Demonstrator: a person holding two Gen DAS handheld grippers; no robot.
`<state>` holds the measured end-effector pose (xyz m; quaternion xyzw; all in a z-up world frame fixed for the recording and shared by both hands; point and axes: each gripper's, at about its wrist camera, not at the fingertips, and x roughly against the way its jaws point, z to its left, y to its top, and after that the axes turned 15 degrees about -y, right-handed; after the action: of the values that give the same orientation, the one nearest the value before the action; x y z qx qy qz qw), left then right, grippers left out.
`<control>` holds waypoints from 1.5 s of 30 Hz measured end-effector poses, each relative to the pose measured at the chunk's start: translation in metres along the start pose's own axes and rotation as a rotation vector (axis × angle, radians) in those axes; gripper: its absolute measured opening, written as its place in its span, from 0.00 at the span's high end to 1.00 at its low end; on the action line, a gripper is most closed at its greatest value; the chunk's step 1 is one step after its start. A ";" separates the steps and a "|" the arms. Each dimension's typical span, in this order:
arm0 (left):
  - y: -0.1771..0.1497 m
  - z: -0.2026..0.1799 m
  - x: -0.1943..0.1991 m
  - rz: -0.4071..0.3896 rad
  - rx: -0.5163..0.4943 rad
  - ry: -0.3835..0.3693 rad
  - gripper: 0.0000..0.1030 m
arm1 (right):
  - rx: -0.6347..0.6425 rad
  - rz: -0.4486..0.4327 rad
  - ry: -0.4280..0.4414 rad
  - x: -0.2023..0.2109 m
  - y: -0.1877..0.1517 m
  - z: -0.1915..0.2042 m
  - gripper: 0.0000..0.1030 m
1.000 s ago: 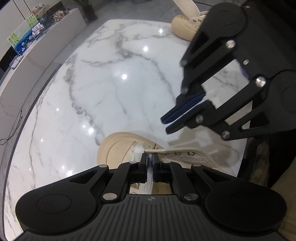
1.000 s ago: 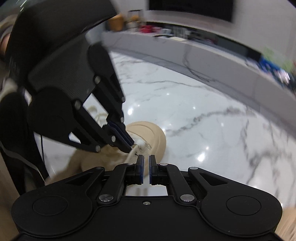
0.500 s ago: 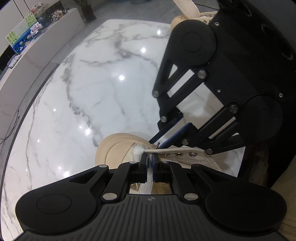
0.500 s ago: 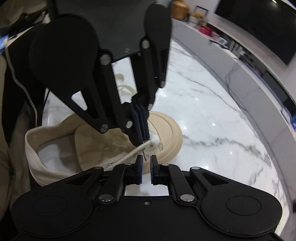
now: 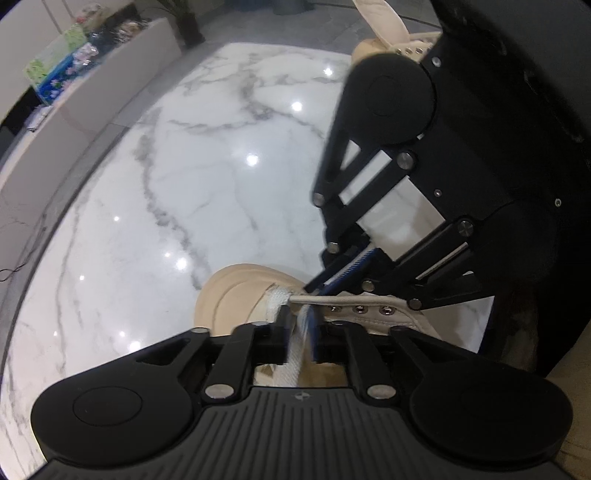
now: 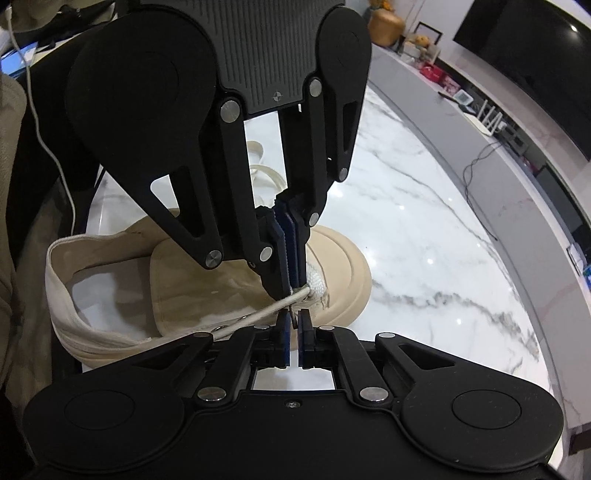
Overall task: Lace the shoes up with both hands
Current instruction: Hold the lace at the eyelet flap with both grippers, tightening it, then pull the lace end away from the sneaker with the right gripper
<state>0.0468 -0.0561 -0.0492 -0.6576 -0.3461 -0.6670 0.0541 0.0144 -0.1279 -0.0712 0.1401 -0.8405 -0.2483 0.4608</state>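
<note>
1. Beige canvas sneaker [image 6: 177, 288] lies on the marble table [image 5: 184, 166], toe pointing away from the person, eyelets [image 5: 360, 309] in a row along its length.
2. White lace [image 5: 295, 350] rises from the toe end; the left gripper [image 5: 298, 325] is clamped on it.
3. Lace tip [image 6: 293, 315] sits between the right gripper [image 6: 293, 325] pads, which stand slightly apart; whether they pinch it I cannot tell.
4. Both jaws meet tip to tip over the toe-end eyelets, the lace running back along the shoe's right side.
5. Another sneaker [image 5: 391, 40] lies at the table's far edge.

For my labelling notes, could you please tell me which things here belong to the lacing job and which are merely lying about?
Job: beige shoe, white lace, left hand-held gripper, right hand-held gripper.
Lying about: second shoe, gold vase, tissue boxes.
</note>
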 end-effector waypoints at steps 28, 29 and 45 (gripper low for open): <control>-0.069 -0.018 0.037 -0.147 0.348 0.039 0.87 | -0.108 0.287 -0.330 0.081 -0.038 -0.030 0.99; -0.070 -0.018 0.037 -0.144 0.349 0.049 0.87 | -0.112 0.297 -0.341 0.083 -0.040 -0.033 0.99; -0.075 -0.023 0.038 -0.151 0.357 0.088 0.87 | -0.221 0.548 -0.654 0.165 -0.098 -0.082 1.00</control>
<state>-0.0173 0.0027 -0.0418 -0.5801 -0.5044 -0.6253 0.1348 -0.0047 -0.3099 0.0289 -0.2239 -0.9166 -0.2368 0.2315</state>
